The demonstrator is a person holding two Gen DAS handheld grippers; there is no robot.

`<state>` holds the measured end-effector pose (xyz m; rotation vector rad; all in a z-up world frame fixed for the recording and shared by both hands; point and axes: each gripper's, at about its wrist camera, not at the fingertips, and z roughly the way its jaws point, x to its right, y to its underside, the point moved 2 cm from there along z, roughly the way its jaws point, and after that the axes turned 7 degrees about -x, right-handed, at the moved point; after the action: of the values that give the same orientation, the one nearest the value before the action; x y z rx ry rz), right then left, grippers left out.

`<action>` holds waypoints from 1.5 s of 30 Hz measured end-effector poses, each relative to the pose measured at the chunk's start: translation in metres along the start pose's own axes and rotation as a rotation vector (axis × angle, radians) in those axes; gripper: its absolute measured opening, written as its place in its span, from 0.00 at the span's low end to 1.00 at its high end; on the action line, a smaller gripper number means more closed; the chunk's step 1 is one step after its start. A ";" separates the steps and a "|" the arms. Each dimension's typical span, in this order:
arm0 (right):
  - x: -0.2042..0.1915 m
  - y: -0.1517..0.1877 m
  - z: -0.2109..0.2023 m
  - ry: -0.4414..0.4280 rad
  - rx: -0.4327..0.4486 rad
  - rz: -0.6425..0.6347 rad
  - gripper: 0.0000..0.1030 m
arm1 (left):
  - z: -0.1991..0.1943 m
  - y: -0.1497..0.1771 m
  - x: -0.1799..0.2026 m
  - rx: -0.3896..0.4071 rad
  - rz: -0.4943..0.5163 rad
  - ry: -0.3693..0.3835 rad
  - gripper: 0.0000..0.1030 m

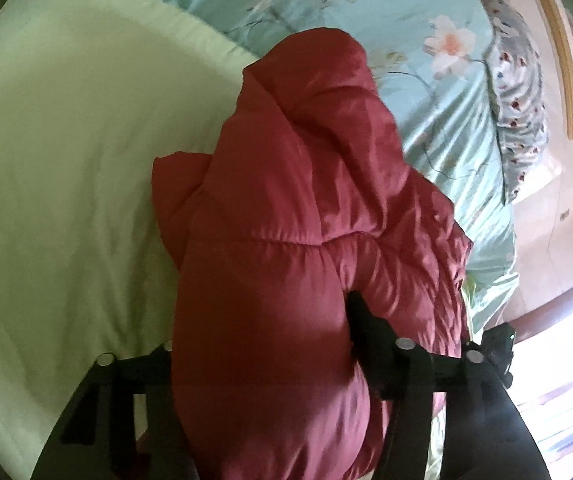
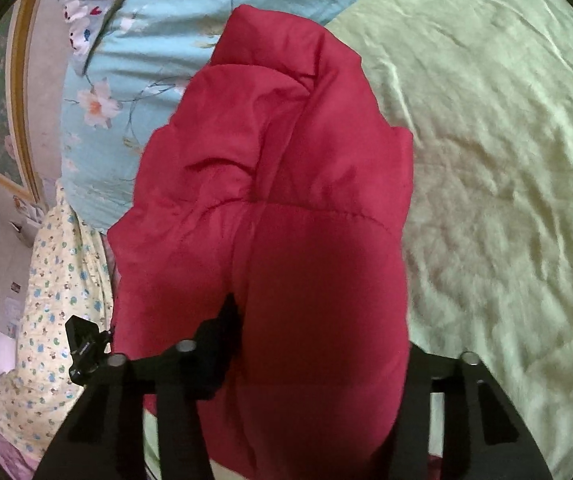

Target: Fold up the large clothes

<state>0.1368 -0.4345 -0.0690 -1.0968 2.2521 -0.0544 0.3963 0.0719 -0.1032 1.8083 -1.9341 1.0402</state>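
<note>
The left gripper is black, with round silver screws. The right gripper is black too, with the same screws.

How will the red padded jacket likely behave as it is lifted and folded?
The jacket probably flops: it sags in folds from the left tool. Its puffy quilting suggests it springs open. The sheen hints it may slip from the right tool.

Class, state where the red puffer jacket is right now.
The red puffer jacket fills the middle of both wrist views, gripped by both grippers over the pale green blanket.
</note>
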 end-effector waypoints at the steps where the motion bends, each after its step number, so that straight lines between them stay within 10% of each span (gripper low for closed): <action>1: -0.003 0.001 -0.004 0.002 0.003 -0.004 0.43 | -0.007 0.004 0.002 0.004 0.015 -0.001 0.48; 23: -0.040 0.152 -0.087 -0.026 0.038 -0.047 0.37 | -0.152 0.177 0.007 0.031 0.119 0.052 0.44; 45: -0.007 0.175 -0.072 0.029 0.102 0.026 0.53 | -0.136 0.190 -0.028 0.005 -0.003 -0.028 0.59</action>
<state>-0.0220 -0.3309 -0.0589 -1.0187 2.2623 -0.1735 0.1853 0.1738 -0.0841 1.8378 -1.9456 1.0247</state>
